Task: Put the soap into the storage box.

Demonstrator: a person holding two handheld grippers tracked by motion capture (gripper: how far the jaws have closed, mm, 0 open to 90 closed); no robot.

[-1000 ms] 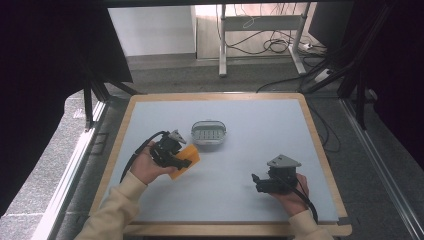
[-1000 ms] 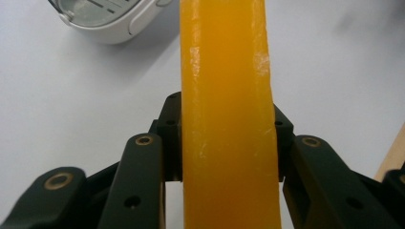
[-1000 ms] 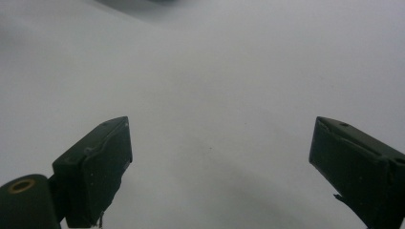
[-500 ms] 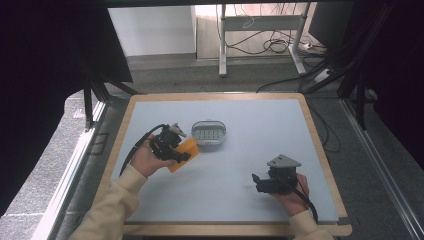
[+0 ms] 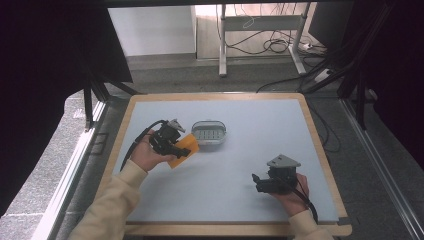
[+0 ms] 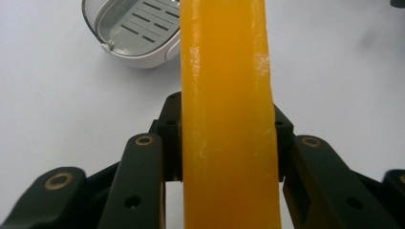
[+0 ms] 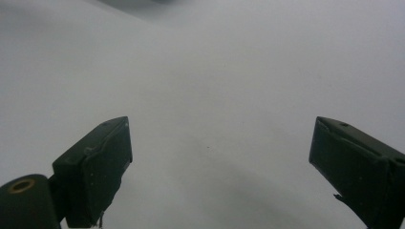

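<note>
Left hand comes in from the near-left, forearm in a cream sleeve angled up toward the table centre. It carries the left gripper pointing right and slightly far, low over the table. Jaws are clamped on an orange bar of soap; in the left gripper view the bar stands on edge between both black pads, pressed from each side, its far end reaching past the jaw tips.

Right hand sits near-right, wrist close to the table's near edge. The right gripper points left, level with the surface, grey three-cornered plate on top. In the right gripper view its jaws stand wide apart with bare table between them, holding nothing.

Soap dish: white, oval, with a slotted grey drain insert, left of table centre toward the far side. Nothing lies in it. In the left gripper view the dish is up and left of the bar, apart from it.

Against the frame a second ago: soap and left gripper have shifted slightly far and right, closer to the dish, soap now just beside its near-left rim. Grip unchanged. Right gripper and dish sit where they were.
</note>
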